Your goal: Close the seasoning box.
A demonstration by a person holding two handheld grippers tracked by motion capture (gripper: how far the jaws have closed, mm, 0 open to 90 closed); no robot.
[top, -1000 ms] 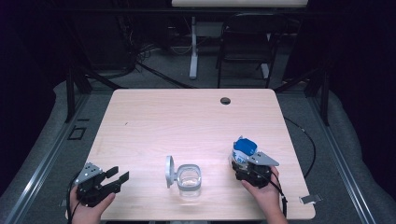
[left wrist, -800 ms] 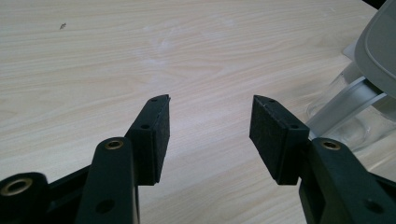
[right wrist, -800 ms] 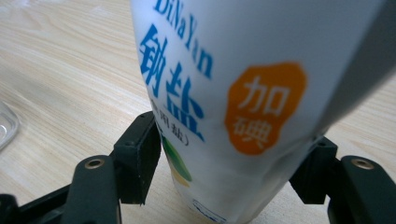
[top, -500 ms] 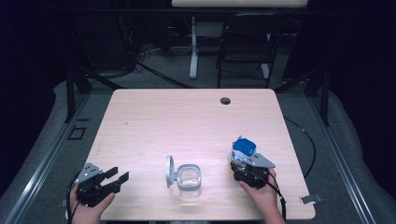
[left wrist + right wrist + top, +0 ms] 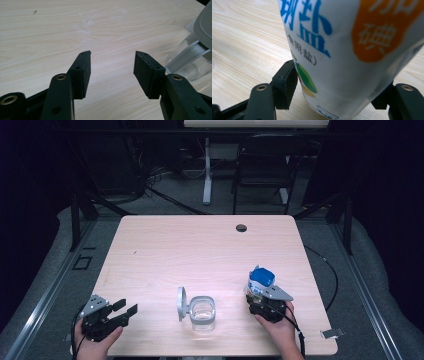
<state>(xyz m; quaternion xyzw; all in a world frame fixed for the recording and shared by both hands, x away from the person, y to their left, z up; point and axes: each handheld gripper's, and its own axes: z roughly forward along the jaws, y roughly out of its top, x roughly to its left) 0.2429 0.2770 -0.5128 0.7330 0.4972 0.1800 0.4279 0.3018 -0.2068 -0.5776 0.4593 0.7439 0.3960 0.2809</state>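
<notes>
Salt bag, white with a blue top and blue and orange printed characters, stands on the wooden table near its front right part, and the right gripper is clamped on its lower part. In the right gripper view the bag sits between the two black jaws, and both pads press against its sides, the left pad low beside a green and yellow mark on the print. The bag leans a little in that view, with its bottom edge just above the wood; I cannot tell if it touches the table. A hand holds this gripper from the front edge of the table. The left gripper is at the front left corner of the table, held by the other hand, and its jaws are spread apart with nothing between them. In the left gripper view the gripper shows two separated black pads over bare wood. A clear container stands between the two grippers, near the front edge, well apart from the left gripper and nearer to the salt bag. Its grey lid is open and stands up at its left side. In the left gripper view the container appears at the right edge, with the lid above it. A small dark hole is in the far part of the table.
</notes>
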